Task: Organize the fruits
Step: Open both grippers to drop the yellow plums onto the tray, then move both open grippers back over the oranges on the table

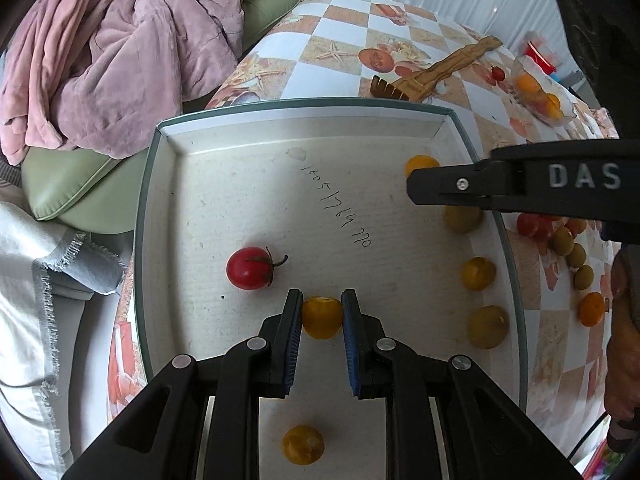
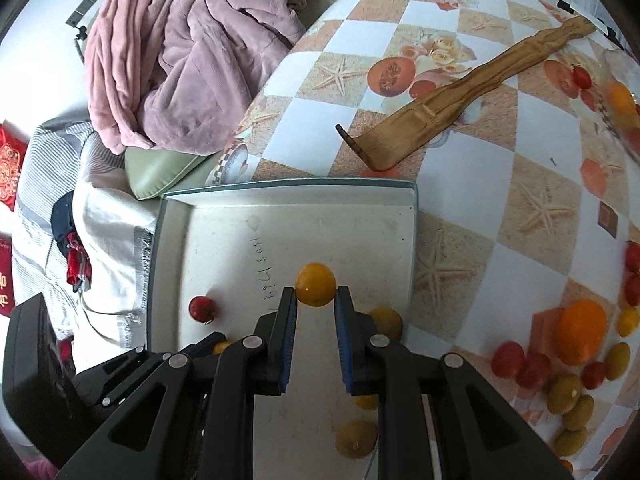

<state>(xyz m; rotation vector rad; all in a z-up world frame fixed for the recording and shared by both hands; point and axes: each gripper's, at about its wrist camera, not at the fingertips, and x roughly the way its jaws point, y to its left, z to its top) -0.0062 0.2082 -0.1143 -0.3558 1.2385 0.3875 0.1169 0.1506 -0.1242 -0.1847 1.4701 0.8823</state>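
Yellow fruit sits between the blue pads of both tools over a shallow white tray (image 1: pixel 160 216) that lies on a checkered tablecloth (image 2: pixel 460 208). The left gripper (image 1: pixel 322 316) is closed on a yellow tomato (image 1: pixel 322 317) near the tray's near edge, both pads touching its sides. The right gripper (image 2: pixel 316 294) grips another yellow tomato (image 2: pixel 315 284) the same way, toward the middle of the tray; in the left wrist view one of its black fingers (image 1: pixel 448 186) reaches in over the tray's right edge, with the held fruit half hidden behind its tip. A red tomato (image 1: pixel 250 268) with a stem lies on the tray floor, left of the left gripper and apart from it. Along the tray's right edge lie several yellow and greenish fruits (image 1: pixel 478 273), and one more yellow one (image 1: pixel 303 445) rests by the near edge, under the left tool. Off the tray, to its right on the cloth, loose red, green and orange fruits (image 2: pixel 560 368) are scattered. A wooden back scratcher (image 2: pixel 460 96) lies beyond the tray's far edge. A pink blanket (image 2: pixel 188 52) is heaped on a green cushion (image 1: pixel 80 188) past the table's left edge.
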